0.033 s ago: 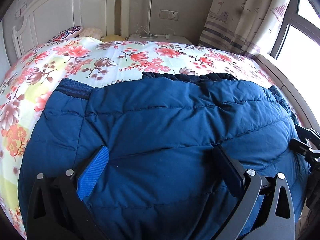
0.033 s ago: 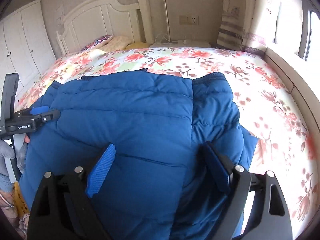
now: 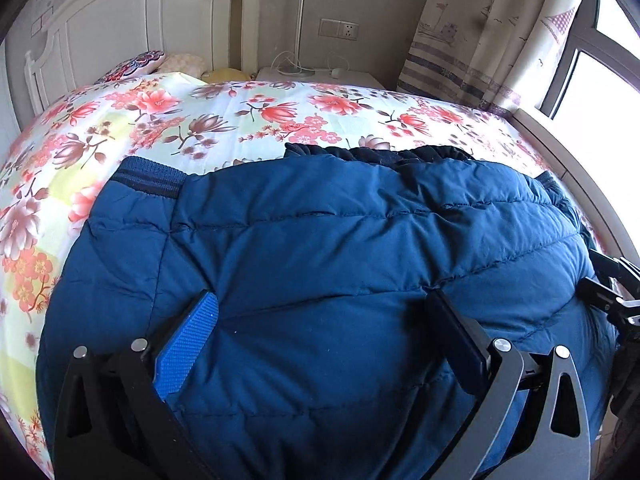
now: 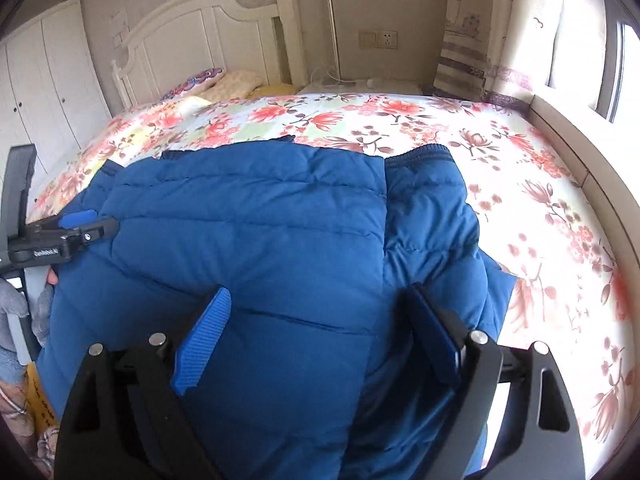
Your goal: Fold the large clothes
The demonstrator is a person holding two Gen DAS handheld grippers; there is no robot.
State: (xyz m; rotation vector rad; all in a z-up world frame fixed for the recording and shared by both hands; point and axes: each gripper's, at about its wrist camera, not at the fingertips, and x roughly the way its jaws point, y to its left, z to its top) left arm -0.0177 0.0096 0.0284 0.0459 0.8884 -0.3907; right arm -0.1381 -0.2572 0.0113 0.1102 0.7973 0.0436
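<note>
A large blue quilted puffer jacket [image 3: 320, 264] lies spread on the floral bedspread [image 3: 200, 120], its ribbed dark hem edges toward the headboard. My left gripper [image 3: 324, 312] is open, its fingers spread wide just above the jacket's near part. My right gripper [image 4: 320, 308] is open too, over the jacket [image 4: 260, 232] near a lengthwise fold line. The left gripper also shows at the left edge of the right wrist view [image 4: 80, 232]. The right gripper shows at the right edge of the left wrist view [image 3: 612, 296].
A white headboard [image 4: 192, 32] and pillows [image 4: 224, 80] stand at the far end of the bed. A nightstand [image 3: 316, 78] with cables sits beside it. A curtain [image 3: 492, 28] and window sill [image 4: 580, 152] run along the right. White wardrobe doors [image 4: 44, 92] are at left.
</note>
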